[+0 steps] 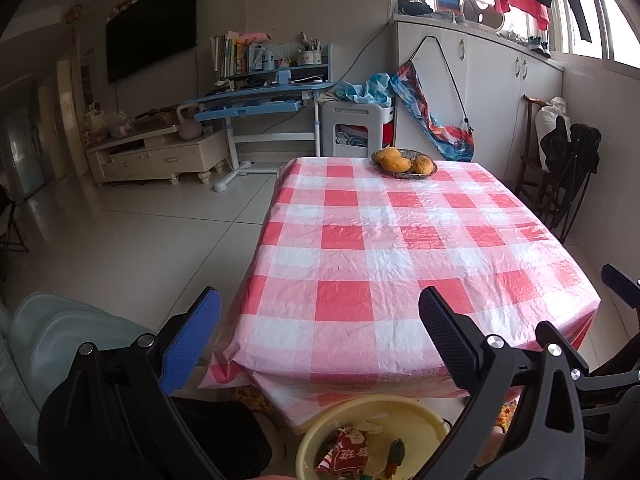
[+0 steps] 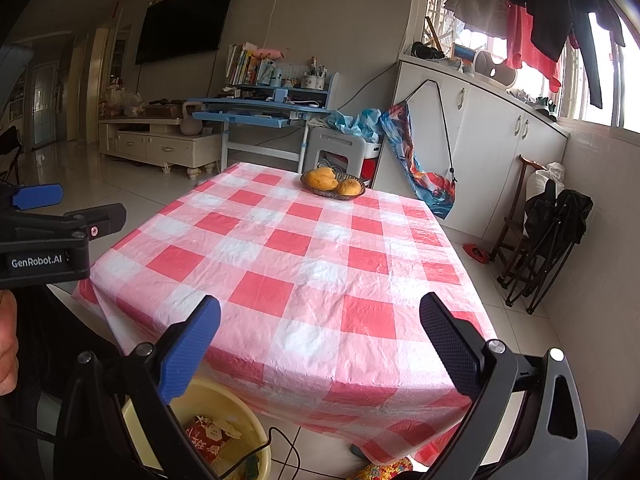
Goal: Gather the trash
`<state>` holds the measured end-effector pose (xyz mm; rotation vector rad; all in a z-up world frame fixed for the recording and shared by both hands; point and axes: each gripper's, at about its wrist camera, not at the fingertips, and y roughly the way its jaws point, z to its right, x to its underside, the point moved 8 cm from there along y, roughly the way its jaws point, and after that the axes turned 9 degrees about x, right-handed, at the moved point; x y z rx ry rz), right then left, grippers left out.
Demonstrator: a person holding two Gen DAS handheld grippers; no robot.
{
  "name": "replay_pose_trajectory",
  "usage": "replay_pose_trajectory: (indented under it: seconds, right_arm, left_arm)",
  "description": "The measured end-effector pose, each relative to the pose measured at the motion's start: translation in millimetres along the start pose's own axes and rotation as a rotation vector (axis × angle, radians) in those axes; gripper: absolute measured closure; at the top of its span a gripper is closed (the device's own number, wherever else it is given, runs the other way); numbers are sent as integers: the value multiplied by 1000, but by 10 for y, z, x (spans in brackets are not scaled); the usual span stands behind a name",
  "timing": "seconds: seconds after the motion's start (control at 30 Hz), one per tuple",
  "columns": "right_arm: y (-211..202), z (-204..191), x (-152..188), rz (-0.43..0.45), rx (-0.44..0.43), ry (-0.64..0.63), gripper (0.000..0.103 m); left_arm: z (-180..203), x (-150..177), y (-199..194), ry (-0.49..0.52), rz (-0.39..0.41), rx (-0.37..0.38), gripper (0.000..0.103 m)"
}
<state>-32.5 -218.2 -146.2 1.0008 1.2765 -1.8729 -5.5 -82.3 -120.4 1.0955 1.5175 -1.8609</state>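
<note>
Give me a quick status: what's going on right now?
Both grippers open, empty. Wrappers in yellow basin. Table holds only a fruit basket.

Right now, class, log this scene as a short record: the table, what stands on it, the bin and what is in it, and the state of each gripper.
table: covered by a red and white checked cloth
on the table: a basket of orange fruit at the far end; nothing else visible on the cloth
bin: yellow basin on the floor below the near edge
in the bin: a red wrapper and other scraps
left gripper: jaws open, empty
right gripper: jaws open, empty
</note>
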Motion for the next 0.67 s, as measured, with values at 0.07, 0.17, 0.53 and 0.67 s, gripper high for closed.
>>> replay_pose_trajectory:
  seconds: [0.07,0.17,0.53,0.67]
  right_arm:
    - [-2,2,-4,0,0,0,8]
    - [-2,2,-4,0,0,1,8]
    - [41,-1,37,-15,-5,19,8]
    - [43,-18,41,-21,-8,12,8]
  left_arm:
    - [0,-5,-8,-19,9,32,7]
    - [-1,-33,-41,4,33,5,7]
    - [29,17,89,9,-38,30,7]
    - [19,24,103,2,-40,29,7]
